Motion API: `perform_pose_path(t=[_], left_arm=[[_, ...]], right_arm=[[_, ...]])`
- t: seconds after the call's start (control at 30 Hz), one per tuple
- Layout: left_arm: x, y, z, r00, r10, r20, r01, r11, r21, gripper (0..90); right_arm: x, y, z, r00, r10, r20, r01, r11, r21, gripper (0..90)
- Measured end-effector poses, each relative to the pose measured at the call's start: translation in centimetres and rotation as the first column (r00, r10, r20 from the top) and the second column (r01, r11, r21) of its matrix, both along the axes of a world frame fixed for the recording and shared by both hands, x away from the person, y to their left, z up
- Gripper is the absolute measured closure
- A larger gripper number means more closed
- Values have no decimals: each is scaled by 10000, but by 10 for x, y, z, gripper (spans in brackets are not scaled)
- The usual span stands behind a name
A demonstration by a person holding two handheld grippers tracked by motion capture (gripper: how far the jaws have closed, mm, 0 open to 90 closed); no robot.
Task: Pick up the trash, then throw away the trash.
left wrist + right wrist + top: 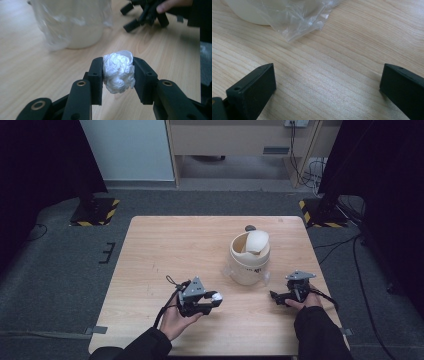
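Now: crumpled tissue wad clamped in left gripper, small bin ahead, right gripper idle with jaws wide.

Light wood-grain table (pixel 165 245), pale laminate, rectangular. Cream plastic swing-lid bin (pixel 249 258) upright right of centre, round body, domed lid tilted into the mouth, clear crinkly liner bag (pixel 304 18) spilling out at its base onto the table. Left gripper (pixel 118 75) held in an upturned palm, forearm coming in from the bottom edge, jaws pointing toward the bin, lifted off the table; black flat pads clenched on both sides of a white crumpled tissue wad (pixel 118 71), soft, creased, roundish. Right gripper (pixel 327 85) near the bin's right side, low over the table, hand behind it; jaws spread apart, bare wood between them.
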State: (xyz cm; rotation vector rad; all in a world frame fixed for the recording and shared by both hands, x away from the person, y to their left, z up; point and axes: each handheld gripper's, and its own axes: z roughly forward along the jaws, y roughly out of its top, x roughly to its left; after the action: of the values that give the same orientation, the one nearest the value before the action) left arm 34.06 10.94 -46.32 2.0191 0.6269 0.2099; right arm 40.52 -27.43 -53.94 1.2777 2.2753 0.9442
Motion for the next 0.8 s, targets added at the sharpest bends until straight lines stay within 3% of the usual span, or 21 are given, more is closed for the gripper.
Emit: perform_pose_path(t=[0.17,0.3,0.73,0.8], left_arm=[[3,14,13,9987,428,279,-411,9973,-616,625],[8,30,23,9944,971,423,-921,9898,-1086,626],[20,48,41,9840,1646,688,-1508,9735,-1722,622],[24,51,45,9813,1791,701,-1628,9674,-1939,620]], right_arm=[[0,0,0,10000,1,-1,-1,10000,-2,6],[0,0,0,10000,1,1,-1,10000,-2,7],[0,0,0,10000,4,0,-4,10000,3,6],[0,0,0,10000,1,4,-1,10000,-3,6]])
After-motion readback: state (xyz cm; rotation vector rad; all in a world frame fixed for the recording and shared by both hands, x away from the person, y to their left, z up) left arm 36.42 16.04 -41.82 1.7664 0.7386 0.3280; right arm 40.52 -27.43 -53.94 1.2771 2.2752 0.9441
